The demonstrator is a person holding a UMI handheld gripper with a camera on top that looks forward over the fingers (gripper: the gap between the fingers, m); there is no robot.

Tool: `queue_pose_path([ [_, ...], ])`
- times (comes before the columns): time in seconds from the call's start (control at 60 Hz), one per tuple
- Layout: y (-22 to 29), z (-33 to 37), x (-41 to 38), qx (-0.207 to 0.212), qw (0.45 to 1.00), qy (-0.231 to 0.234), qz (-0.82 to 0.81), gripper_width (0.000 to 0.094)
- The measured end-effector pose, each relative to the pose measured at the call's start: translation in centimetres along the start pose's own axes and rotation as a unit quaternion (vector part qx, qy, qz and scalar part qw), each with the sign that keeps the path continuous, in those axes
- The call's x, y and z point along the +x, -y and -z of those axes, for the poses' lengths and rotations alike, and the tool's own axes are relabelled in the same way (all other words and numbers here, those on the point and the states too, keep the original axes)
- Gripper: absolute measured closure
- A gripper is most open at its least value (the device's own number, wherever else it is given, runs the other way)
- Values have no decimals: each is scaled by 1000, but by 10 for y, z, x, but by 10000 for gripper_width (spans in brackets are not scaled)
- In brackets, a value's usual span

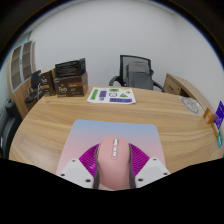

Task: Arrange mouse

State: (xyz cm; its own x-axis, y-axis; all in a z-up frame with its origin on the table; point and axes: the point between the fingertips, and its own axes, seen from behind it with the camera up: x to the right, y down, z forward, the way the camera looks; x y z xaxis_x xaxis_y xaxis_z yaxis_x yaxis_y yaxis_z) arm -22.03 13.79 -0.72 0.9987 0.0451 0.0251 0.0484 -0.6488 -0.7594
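Observation:
A pale pink computer mouse point(113, 163) sits between my two fingers, its front with the white scroll buttons pointing ahead. Both magenta pads point(92, 157) press against its sides, so my gripper point(112, 168) is shut on it. The mouse is held over the near part of a pastel pink-and-blue mouse mat point(112, 131) that lies on the wooden table point(50, 125). Whether the mouse touches the mat is hidden by the mouse itself.
A white sheet with green and purple patches point(110, 95) lies at the table's far side. A black office chair point(135, 72) stands behind the table. A black box point(70, 76) and shelves are far left; small items point(192, 104) lie far right.

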Motion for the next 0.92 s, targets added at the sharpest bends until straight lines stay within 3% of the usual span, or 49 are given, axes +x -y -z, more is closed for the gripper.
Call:
queue_pose_path([
  [0.1, 0, 0, 0, 0, 1000, 2, 1, 529],
  [0.233, -2, 0, 2, -17, 1000, 2, 12, 369],
  [0.267, -5, 3, 1, -28, 1000, 7, 7, 286],
  [0.317, -4, 11, -2, -31, 999, 19, -4, 62],
  [0.367, 2, 25, -2, -21, 999, 27, -19, 106],
  [0.55, 16, 106, 1, 29, 998, 61, -18, 100],
  [0.917, -38, 292, 58, 77, 987, 138, -13, 106],
])
